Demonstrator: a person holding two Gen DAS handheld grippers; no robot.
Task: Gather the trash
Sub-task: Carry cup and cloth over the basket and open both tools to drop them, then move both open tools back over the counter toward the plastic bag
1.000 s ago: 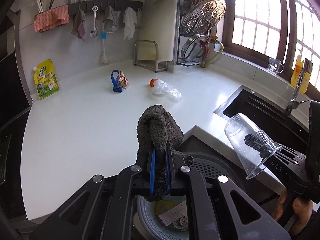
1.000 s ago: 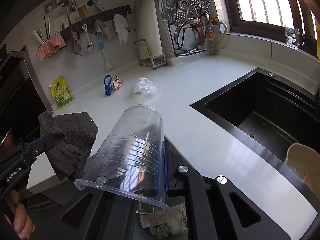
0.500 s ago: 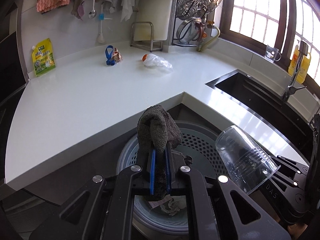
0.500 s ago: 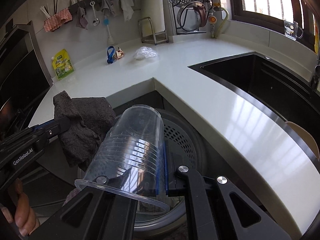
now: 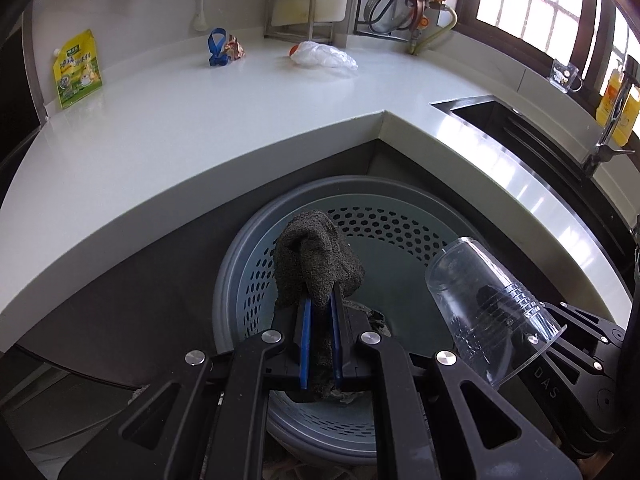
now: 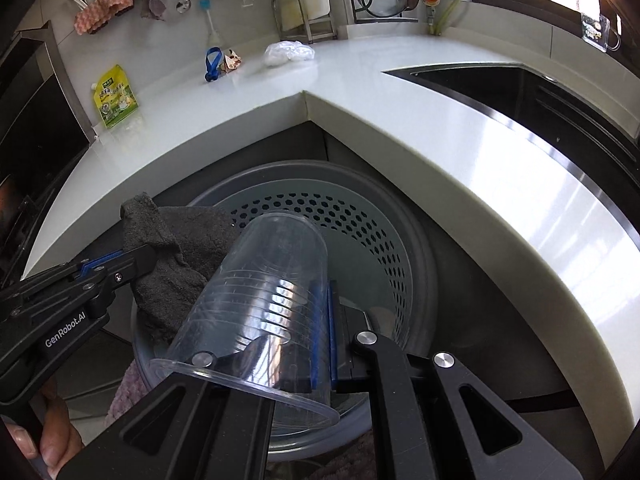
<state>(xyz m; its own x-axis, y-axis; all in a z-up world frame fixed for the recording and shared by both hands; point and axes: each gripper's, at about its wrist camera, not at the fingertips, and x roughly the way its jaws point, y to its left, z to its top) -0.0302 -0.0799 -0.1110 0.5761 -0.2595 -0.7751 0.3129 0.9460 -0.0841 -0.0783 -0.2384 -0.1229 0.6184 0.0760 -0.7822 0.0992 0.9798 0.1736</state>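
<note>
Bin [image 5: 240, 276] below bench [image 5: 200, 128] corner. Left gripper [image 5: 320, 312] clamped on grey cloth [image 5: 316, 264], right gripper [image 6: 320, 320] clamped on clear cup [image 6: 260, 292], above bin.

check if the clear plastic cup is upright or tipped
Tipped. The clear plastic cup lies slanted, its rim toward the camera and its base pointing out over the perforated bin, with the right gripper shut on its wall.
</note>
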